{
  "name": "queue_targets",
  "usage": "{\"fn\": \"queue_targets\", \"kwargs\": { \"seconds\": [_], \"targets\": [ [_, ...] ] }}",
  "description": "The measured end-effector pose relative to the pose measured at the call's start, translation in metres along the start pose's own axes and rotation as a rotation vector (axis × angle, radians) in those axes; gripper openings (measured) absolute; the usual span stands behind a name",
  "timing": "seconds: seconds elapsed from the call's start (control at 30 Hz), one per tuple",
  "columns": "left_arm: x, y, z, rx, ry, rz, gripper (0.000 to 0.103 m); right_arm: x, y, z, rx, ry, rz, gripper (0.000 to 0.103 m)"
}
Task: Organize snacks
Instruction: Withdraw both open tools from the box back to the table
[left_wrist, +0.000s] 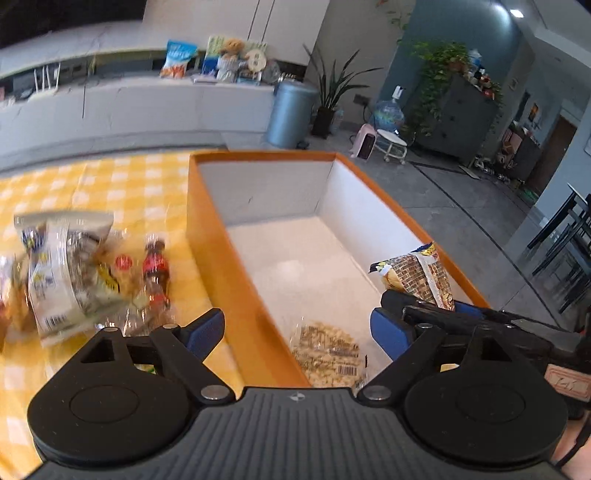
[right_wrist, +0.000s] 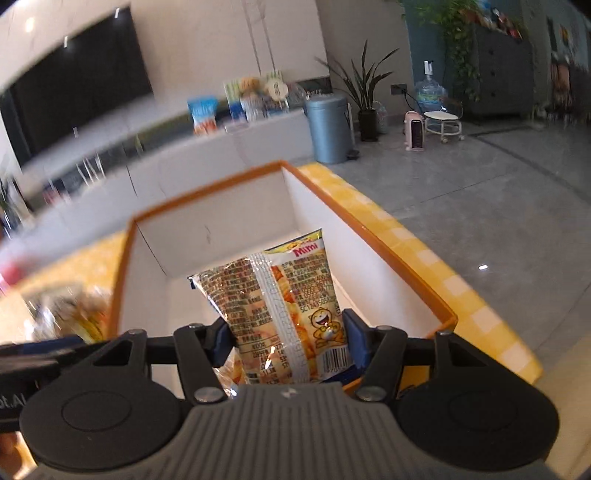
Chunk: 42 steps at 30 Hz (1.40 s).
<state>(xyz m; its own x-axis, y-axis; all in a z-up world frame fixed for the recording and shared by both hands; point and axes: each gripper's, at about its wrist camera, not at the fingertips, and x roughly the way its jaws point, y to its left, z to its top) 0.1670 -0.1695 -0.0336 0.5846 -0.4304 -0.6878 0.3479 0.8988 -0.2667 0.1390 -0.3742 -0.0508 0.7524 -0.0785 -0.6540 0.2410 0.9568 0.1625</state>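
Blue-padded right gripper (right_wrist: 284, 338) clamped on Mimi snack packet (right_wrist: 280, 310), inside orange-rimmed box (right_wrist: 388, 251) near right wall. Left gripper (left_wrist: 297, 330) spread wide, empty, straddling left rim. Clear packet (left_wrist: 327, 354) on box floor; far half bare.

Office lounge: counter (left_wrist: 147, 99), water jug (left_wrist: 388, 114), potted plants (left_wrist: 328, 96).

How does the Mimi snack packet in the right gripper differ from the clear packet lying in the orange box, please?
The Mimi packet is clamped in the right gripper above the orange box; the clear packet lies flat on the box floor, untouched. The Mimi packet is printed yellow-orange; the clear packet shows pale pieces inside. Both carry barcodes.
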Motion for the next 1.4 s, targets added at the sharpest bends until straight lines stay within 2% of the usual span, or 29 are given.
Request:
{"fn": "queue_targets", "kwargs": {
  "seconds": [0.17, 0.3, 0.33, 0.4, 0.43, 0.63, 0.8, 0.97, 1.2, 1.33, 1.4],
  "targets": [
    [0.0, 0.01, -0.004, -0.021, 0.022, 0.007, 0.103, 0.01, 0.013, -0.002, -0.105, 0.035, -0.096, 0.06],
    [-0.002, 0.013, -0.007, -0.019, 0.024, 0.011, 0.103, 0.007, 0.014, -0.007, -0.12, 0.033, -0.113, 0.062],
    [-0.002, 0.013, -0.008, -0.018, 0.026, 0.014, 0.103, 0.006, 0.014, -0.008, -0.119, 0.028, -0.122, 0.068],
    [-0.003, 0.013, -0.008, -0.018, 0.029, 0.018, 0.103, 0.004, 0.013, -0.01, -0.114, 0.016, -0.147, 0.07],
    [-0.004, 0.012, -0.008, -0.017, 0.03, 0.018, 0.103, 0.002, 0.013, -0.011, -0.111, 0.011, -0.145, 0.072],
    [-0.018, 0.012, -0.008, 0.008, 0.014, 0.027, 0.103, -0.009, 0.007, -0.012, -0.063, -0.04, -0.123, 0.096],
    [-0.038, 0.019, -0.006, -0.006, 0.019, 0.083, 0.103, -0.022, -0.004, -0.011, 0.039, -0.12, -0.073, 0.1],
    [-0.076, 0.041, -0.01, -0.034, -0.022, 0.126, 0.103, -0.048, -0.005, -0.018, 0.188, -0.215, 0.004, 0.1],
    [-0.123, 0.086, -0.023, -0.074, -0.083, 0.224, 0.103, -0.087, 0.069, -0.019, 0.048, -0.296, 0.117, 0.1],
    [-0.131, 0.12, -0.036, -0.142, -0.093, 0.342, 0.103, -0.097, 0.127, -0.03, -0.049, -0.329, 0.226, 0.1],
    [-0.132, 0.141, -0.043, -0.211, -0.077, 0.419, 0.103, -0.092, 0.16, -0.046, -0.141, -0.31, 0.265, 0.1]
  ]
}}
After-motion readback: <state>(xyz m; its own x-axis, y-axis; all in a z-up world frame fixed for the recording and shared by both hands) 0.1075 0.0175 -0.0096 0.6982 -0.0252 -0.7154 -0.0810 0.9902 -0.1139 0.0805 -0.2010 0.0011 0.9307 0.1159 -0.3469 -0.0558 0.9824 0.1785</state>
